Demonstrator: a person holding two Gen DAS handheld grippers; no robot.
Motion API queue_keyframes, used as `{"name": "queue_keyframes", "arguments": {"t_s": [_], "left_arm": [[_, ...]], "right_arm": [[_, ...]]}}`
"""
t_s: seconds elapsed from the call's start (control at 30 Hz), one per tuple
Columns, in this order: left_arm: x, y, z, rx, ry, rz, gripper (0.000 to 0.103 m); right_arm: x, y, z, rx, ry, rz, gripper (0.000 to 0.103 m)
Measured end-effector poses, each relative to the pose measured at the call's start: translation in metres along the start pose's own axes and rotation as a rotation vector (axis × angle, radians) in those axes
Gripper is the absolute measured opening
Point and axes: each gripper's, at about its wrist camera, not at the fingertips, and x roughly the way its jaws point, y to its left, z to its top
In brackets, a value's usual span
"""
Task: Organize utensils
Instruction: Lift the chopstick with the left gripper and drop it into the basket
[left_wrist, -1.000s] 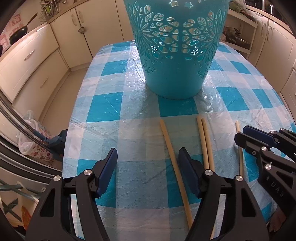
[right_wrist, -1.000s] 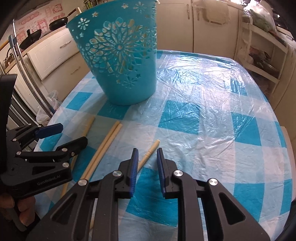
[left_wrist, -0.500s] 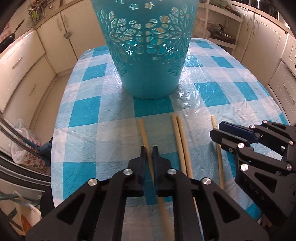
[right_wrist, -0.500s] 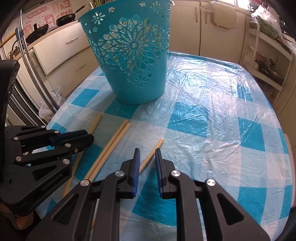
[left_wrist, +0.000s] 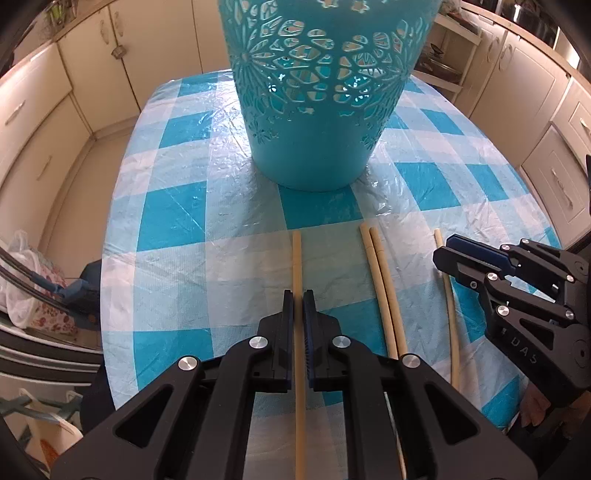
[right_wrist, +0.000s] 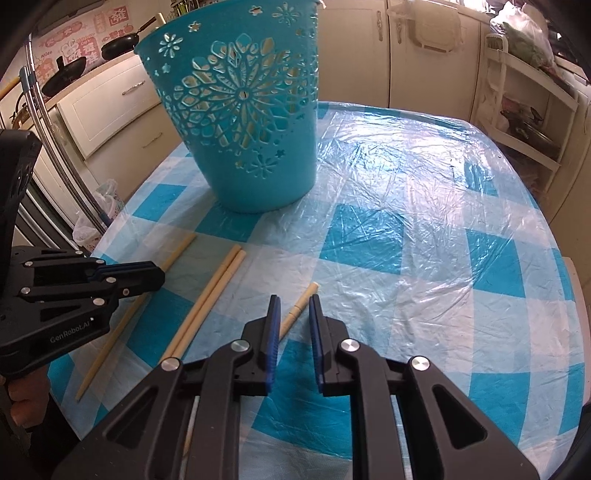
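A teal cut-out basket (left_wrist: 317, 140) (right_wrist: 255, 147) stands on the blue-checked table (left_wrist: 177, 221). Several pale chopsticks lie in front of it. My left gripper (left_wrist: 298, 301) (right_wrist: 160, 275) is shut on the leftmost chopstick (left_wrist: 297, 258) (right_wrist: 177, 251), which runs straight between the pads. A touching pair of chopsticks (left_wrist: 382, 288) (right_wrist: 210, 295) lies in the middle. My right gripper (right_wrist: 293, 310) (left_wrist: 441, 253) hovers over the rightmost chopstick (right_wrist: 304, 295) (left_wrist: 452, 325). Its jaws stand a narrow gap apart, and the stick passes under the left finger, unpressed.
Clear plastic film covers the tablecloth (right_wrist: 443, 221). Cream cabinets (left_wrist: 44, 122) ring the table. A plastic bag (left_wrist: 22, 288) hangs off the left edge, and a shelf rack (right_wrist: 524, 110) stands at the right. A person's hand (right_wrist: 22, 391) holds the left gripper.
My left gripper went from wide open to shut on the leftmost chopstick, shifting right onto it and nearer the basket. The right gripper's jaws narrowed slightly and it stayed put.
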Motion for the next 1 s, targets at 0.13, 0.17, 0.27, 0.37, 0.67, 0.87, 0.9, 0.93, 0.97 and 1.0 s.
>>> {"name": "queue_keyframes", "arguments": {"t_s": [0.13,0.17,0.27,0.37,0.67,0.87,0.9,0.93,0.97,1.0], "left_arm": [[0.004,-0.005,0.009,0.044,0.026,0.022,0.008],[0.006,-0.006,0.013,0.048,0.035,0.036,0.016],[0.011,-0.001,0.023,0.04,0.031,0.062,0.038],[0.017,0.006,0.032,0.006,0.041,0.05,0.049],[0.014,-0.009,0.025,0.045,0.015,0.028,0.005],[-0.009,0.003,0.015,0.009,0.006,-0.08,0.005],[-0.017,0.005,0.014,0.003,-0.007,-0.1,0.005],[-0.027,0.009,0.015,-0.007,-0.026,-0.13,0.005],[-0.036,0.011,0.013,-0.014,-0.041,-0.15,0.005],[-0.047,0.013,0.013,-0.023,-0.062,-0.172,0.005]], "right_arm": [[0.0,0.0,0.0,0.005,-0.002,0.002,0.016],[0.0,0.001,0.0,0.004,-0.003,0.002,0.016],[0.0,0.001,-0.001,0.002,-0.006,0.002,0.017],[0.0,0.004,-0.002,-0.015,-0.016,-0.005,0.019],[-0.001,0.006,-0.003,-0.029,-0.025,-0.005,0.022],[-0.001,0.003,-0.003,-0.023,-0.026,0.005,0.022],[-0.001,0.003,-0.002,-0.023,-0.026,0.006,0.023],[-0.001,0.002,-0.003,-0.023,-0.026,0.008,0.023],[-0.001,0.002,-0.003,-0.022,-0.026,0.009,0.023],[-0.001,0.002,-0.003,-0.021,-0.026,0.011,0.023]]}}
